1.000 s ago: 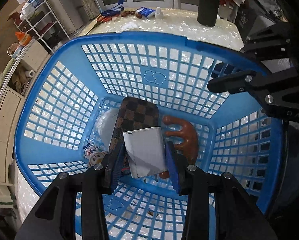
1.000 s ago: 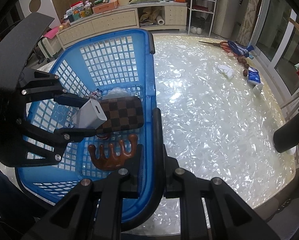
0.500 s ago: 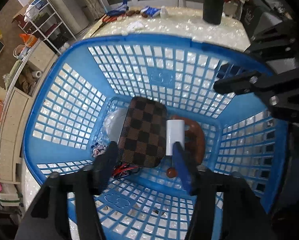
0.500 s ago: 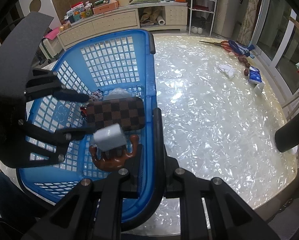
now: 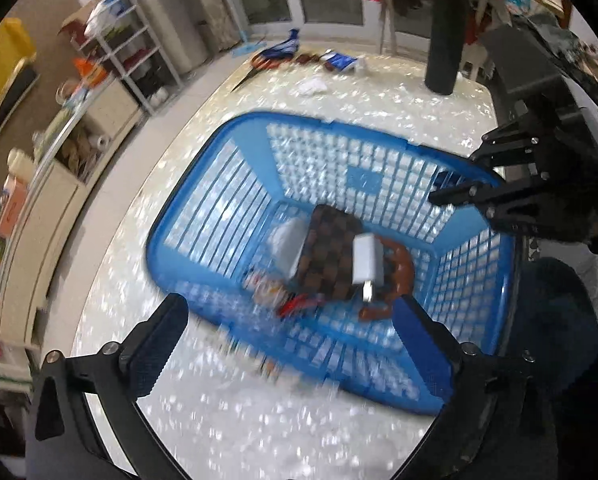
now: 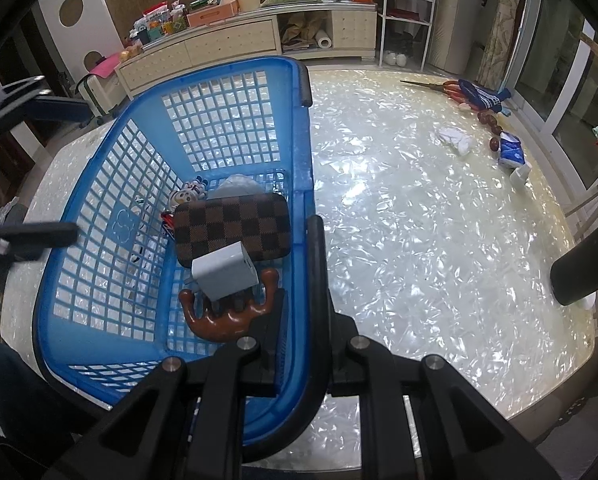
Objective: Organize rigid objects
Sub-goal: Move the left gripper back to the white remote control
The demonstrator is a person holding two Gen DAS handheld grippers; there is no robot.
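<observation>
A blue plastic basket (image 5: 235,184) (image 6: 99,184) stands on the pearly table. Inside lie a brown checkered case (image 5: 331,248) (image 6: 235,224), a white charger block (image 5: 369,260) (image 6: 225,276) resting on the case and on a brown wooden comb (image 5: 403,272) (image 6: 227,320), a white lump (image 6: 237,182) and a small toy (image 6: 189,192). My left gripper (image 5: 291,340) is open and empty, above the basket's near side. My right gripper (image 6: 299,292) is shut on the basket's rim.
At the table's far edge lie scissors (image 6: 439,86), a blue cloth (image 6: 483,96), a white wad (image 6: 455,138), brown beads (image 6: 493,128) and a blue pack (image 6: 511,152). A dark pole (image 5: 445,32) stands beyond the basket. Cabinets and shelves (image 6: 259,36) line the wall.
My left gripper opened and let go of the white charger, which dropped onto the case and comb. The gripper then pulled back and up. My right gripper kept its hold on the rim.
</observation>
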